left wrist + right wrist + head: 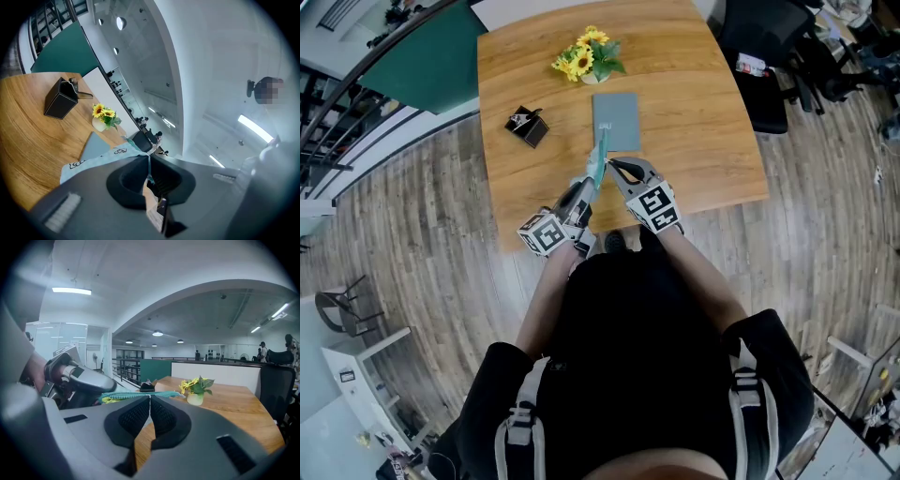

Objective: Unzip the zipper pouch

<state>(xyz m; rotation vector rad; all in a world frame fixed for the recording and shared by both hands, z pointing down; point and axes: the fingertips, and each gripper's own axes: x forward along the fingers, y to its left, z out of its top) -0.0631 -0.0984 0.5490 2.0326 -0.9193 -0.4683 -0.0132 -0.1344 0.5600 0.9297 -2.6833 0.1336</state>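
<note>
Above the near edge of the wooden surface [703, 141], the left hand-held gripper [587, 186] is clamped on one end of the teal pouch [598, 159], which is held off the surface, and the right hand-held gripper [614, 170] has its jaws pinched together on the pouch's upper edge.

floor [403, 253]: grey wood planks | wooden table [703, 122] | black office chair [769, 47] | ceiling strip light [71, 290]

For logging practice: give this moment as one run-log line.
left tool: shut on zipper pouch | right tool: shut on it | pouch off table
</note>
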